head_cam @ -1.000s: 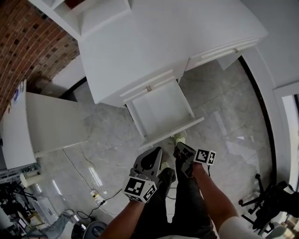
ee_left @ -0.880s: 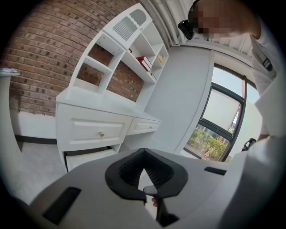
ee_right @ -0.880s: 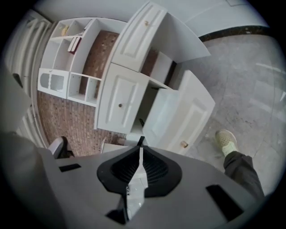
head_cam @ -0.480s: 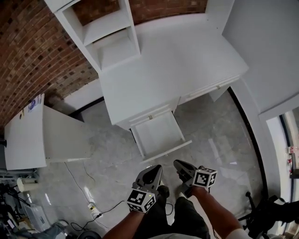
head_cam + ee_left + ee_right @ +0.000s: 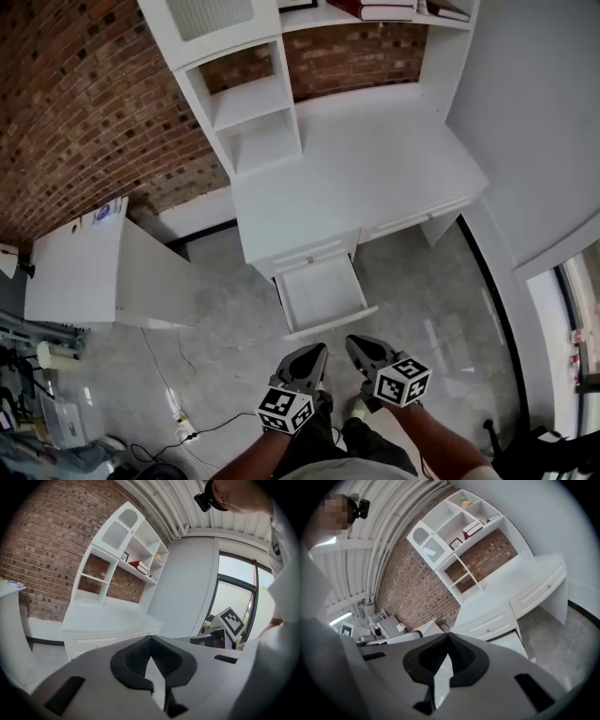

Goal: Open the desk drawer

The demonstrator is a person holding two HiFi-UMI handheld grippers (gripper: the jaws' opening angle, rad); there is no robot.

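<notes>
The shallow white drawer [image 5: 323,292] stands pulled out from under the white wooden desk [image 5: 375,169], so the opening step looks done. The 2 grippers, left tongs [image 5: 312,351] and right tongs [image 5: 354,343], hang well short of the desk, each pinched closed on nothing. Next probably calls only for rest.

We see the desk [image 5: 366,169] in smooth, matt white paint, and the drawer [image 5: 323,292] has the same finish inside. The brick wall [image 5: 84,112] looks rough, red-brown and unglazed. The floor [image 5: 234,337] is glossy grey stone catching reflections. The left gripper [image 5: 316,350] and right gripper [image 5: 353,342] are matt grey plastic, with black ribbed pads [image 5: 133,658].
</notes>
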